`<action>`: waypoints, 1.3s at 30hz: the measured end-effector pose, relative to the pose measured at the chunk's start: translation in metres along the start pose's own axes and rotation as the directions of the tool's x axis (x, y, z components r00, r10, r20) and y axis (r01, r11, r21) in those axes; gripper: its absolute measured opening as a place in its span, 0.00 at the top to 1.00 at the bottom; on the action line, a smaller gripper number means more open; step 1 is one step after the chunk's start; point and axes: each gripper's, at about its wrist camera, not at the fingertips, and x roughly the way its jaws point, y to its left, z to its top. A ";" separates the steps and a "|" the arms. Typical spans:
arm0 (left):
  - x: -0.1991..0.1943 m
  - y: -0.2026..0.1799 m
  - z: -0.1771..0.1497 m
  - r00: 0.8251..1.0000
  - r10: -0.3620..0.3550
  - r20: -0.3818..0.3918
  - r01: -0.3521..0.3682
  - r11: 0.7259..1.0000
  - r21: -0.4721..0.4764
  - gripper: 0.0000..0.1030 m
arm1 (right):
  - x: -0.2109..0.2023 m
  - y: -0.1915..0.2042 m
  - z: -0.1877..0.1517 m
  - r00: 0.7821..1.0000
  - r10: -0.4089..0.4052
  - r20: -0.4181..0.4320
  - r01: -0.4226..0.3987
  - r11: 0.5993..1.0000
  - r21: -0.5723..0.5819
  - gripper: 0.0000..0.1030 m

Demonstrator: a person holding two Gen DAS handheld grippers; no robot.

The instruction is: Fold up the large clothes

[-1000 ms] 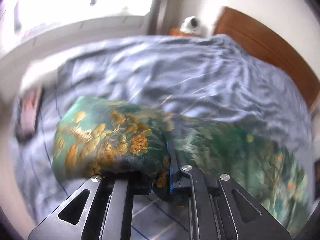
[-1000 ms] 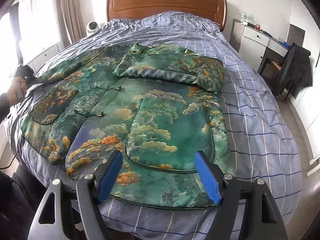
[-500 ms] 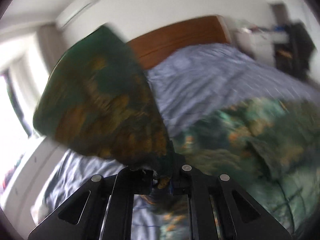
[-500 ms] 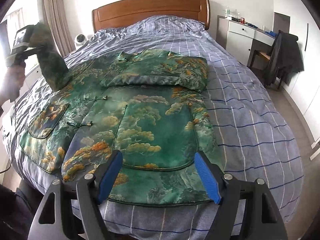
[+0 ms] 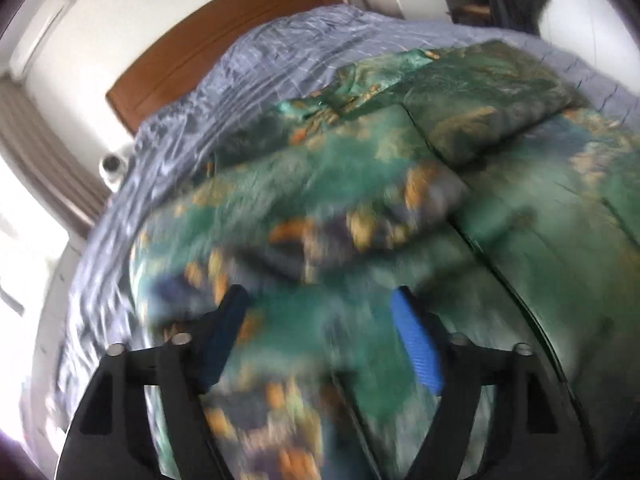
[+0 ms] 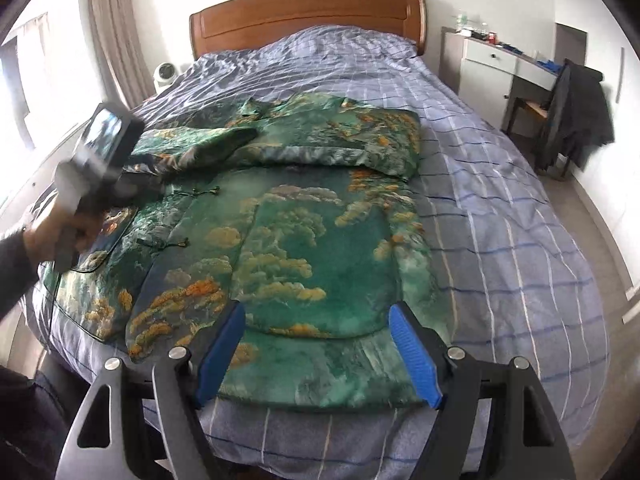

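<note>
You are working on the sleeve stage of the fold. The green padded satin jacket with gold cloud print (image 6: 320, 240) is lying front-up on the bed with the blue checked cover (image 6: 500, 208), collar toward the brown wooden headboard (image 6: 308, 16) and hem toward you. Both sleeves are lying across the chest below the collar, the one on your left (image 6: 196, 146) bunched and uneven. Your left tool (image 5: 320, 332) is hovering over that sleeve with its fingers spread and nothing between them. Your right tool (image 6: 316, 348) is waiting above the hem, also spread and empty. Next, I judge, you are needing to flatten the left sleeve, then bring the two tools to the hem corners and lift the hem toward the collar.
</note>
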 end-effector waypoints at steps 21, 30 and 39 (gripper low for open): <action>-0.075 0.092 -0.108 1.000 -0.019 0.004 0.019 0.880 -0.475 0.18 | 0.219 0.103 0.178 0.862 0.468 -0.194 -0.399 0.863 0.311 0.84; -0.073 0.109 -0.114 0.999 -0.038 0.007 0.036 0.845 -0.534 0.18 | 0.216 0.111 0.262 0.969 0.239 -0.065 -0.237 0.971 0.032 0.84; -0.066 0.131 -0.103 0.996 -0.085 -0.004 0.070 0.847 -0.527 0.18 | 0.258 0.090 0.222 0.963 0.215 -0.163 -0.205 0.976 0.075 0.56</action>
